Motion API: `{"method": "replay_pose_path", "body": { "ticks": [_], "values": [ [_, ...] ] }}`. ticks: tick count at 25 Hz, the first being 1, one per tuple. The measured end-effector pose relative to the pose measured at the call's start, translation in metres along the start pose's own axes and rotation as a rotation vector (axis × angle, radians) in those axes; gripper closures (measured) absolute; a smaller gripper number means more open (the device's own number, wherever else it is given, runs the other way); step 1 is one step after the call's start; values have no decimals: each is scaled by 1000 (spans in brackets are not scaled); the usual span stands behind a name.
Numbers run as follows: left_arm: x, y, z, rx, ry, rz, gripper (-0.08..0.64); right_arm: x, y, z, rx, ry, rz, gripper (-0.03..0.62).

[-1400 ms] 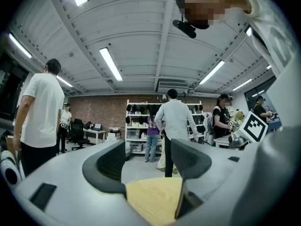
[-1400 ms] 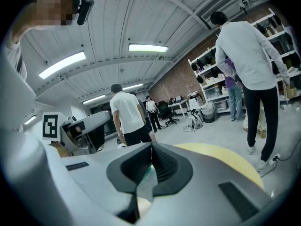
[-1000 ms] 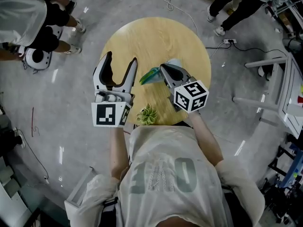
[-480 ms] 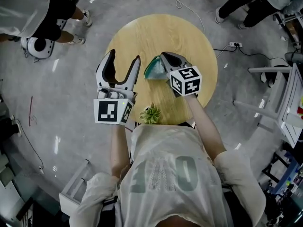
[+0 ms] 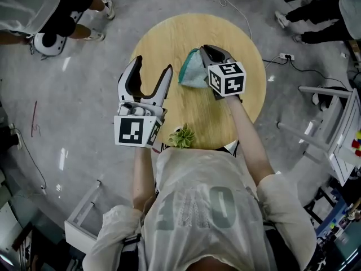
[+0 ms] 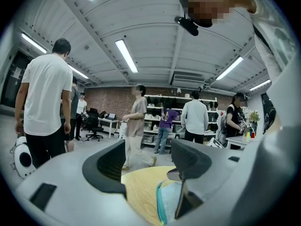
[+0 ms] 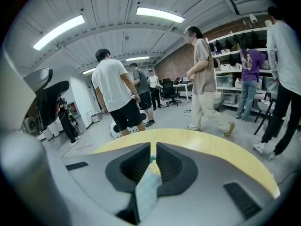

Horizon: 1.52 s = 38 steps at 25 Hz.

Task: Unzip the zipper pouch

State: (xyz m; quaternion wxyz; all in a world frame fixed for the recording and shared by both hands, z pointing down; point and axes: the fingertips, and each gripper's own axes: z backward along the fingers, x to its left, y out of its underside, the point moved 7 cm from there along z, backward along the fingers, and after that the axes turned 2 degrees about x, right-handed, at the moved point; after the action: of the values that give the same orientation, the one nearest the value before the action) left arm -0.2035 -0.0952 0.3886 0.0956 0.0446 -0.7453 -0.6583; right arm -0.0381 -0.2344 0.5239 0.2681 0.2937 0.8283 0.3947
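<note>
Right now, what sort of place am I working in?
Probably a shared lab or workshop: stocked shelving against a brick wall, an office chair by a desk, and a power strip on a concrete floor.

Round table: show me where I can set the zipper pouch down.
Bare wood lies on the table beyond the zipper pouch, and along its right rim past the right tool. Crowded: the near edge, around the small plant and the left tool.

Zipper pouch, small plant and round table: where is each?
zipper pouch (image 5: 193, 72): head view, its pale side.
small plant (image 5: 181, 135): head view, its leaves.
round table (image 5: 175, 38): head view, bare wooden top.
</note>
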Motion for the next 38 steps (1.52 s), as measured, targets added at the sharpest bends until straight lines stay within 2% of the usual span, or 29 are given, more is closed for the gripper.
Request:
{"method": "replay_pose_path", "body": {
  "ticks": [10, 16, 21, 26, 33, 34, 38],
  "values": [
    [0, 2, 0, -10, -1, 11, 278, -2, -9, -2, -6, 7, 10, 558],
    [-6, -10, 0, -28, 10, -5, 278, -3, -37, 16, -72, 24, 34, 558],
    [-14, -29, 3, -64, 29, -39, 278, 3, -79, 56, -208, 48, 63, 558],
    [-27, -53, 13, -120, 52, -81, 278, 24, -117, 122, -391, 94, 151, 558],
    [-54, -85, 36, -180, 57, -140, 279, 55, -131, 223, -596, 175, 245, 558],
    [-58, -88, 39, -183, 63, -151, 286, 60, -130, 235, -614, 188, 258, 558],
    [-73, -100, 44, -211, 93, -220, 397, 72, -126, 270, -687, 237, 284, 558]
  ]
}}
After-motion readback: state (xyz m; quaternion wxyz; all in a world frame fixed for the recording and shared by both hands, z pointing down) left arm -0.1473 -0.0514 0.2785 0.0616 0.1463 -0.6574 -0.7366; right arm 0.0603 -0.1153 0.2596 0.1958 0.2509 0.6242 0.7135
